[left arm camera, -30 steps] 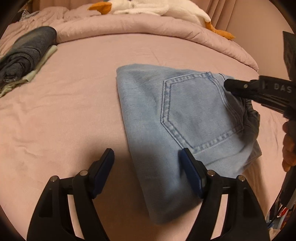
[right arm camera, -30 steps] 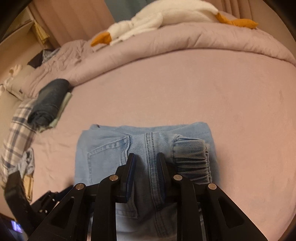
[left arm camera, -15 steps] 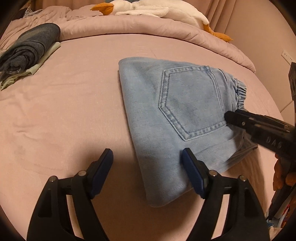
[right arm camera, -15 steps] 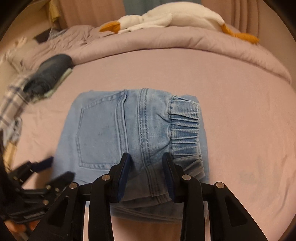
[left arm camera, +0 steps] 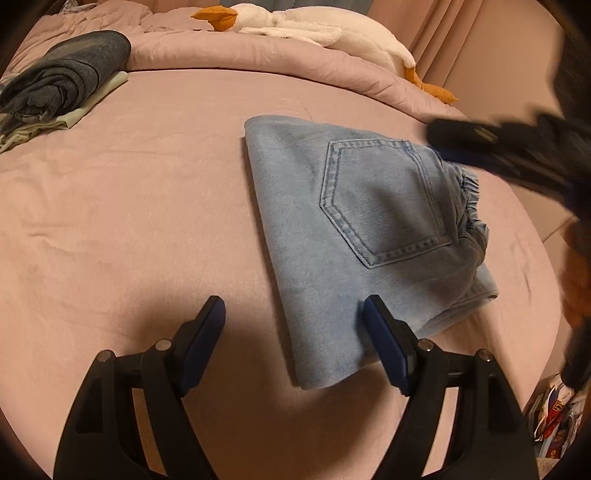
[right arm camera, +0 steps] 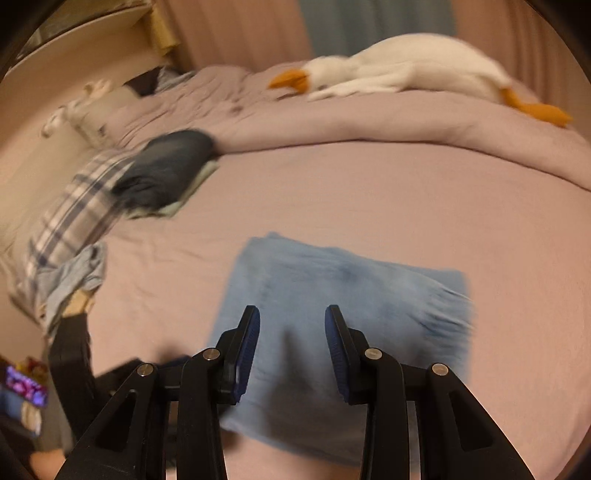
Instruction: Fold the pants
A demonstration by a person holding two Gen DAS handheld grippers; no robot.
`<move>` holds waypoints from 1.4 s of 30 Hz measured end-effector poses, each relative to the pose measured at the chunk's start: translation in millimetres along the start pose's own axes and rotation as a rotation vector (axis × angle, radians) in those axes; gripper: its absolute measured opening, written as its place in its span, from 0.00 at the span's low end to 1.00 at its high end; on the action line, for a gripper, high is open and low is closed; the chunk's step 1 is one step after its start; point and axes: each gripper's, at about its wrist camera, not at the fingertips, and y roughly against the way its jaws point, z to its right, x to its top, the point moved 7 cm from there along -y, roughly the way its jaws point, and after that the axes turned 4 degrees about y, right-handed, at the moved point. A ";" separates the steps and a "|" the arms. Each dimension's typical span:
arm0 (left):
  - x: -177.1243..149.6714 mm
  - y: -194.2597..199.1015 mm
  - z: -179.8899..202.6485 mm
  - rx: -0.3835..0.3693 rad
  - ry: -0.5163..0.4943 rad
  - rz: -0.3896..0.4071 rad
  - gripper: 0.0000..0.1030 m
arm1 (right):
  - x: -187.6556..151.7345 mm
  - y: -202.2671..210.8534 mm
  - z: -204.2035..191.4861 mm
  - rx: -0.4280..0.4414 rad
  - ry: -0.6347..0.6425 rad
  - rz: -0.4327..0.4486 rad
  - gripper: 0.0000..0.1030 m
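Folded pants (left arm camera: pixel 354 236) flat on pink sheet (left arm camera: pixel 147 206), one bundle, back pocket up, elastic waistband at far right edge. Wide bare sheet left of left gripper (left arm camera: pixel 293 325) fingers. Left gripper: jaws spread wide, nothing held, right fingertip (left arm camera: pixel 373 314) at near edge of denim (contact unclear). Right gripper (right arm camera: pixel 291 325) angled down above pants, jaws just opened, gap moderate, nothing between pads. One plush goose (left arm camera: pixel 325 33) far beyond fingers; one dark folded garment (left arm camera: pixel 66 77) far left.
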 end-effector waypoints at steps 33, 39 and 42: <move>-11.4 2.7 11.3 0.059 -0.085 0.004 0.59 | -77.7 17.1 39.1 -0.094 0.013 -0.149 0.23; -8.7 3.9 1.7 0.071 -0.049 0.000 0.66 | -82.9 11.2 33.4 -0.165 0.023 -0.158 0.23; -10.1 9.9 -6.9 0.073 -0.004 -0.002 0.77 | -84.5 31.4 40.6 -0.044 -0.078 -0.109 0.31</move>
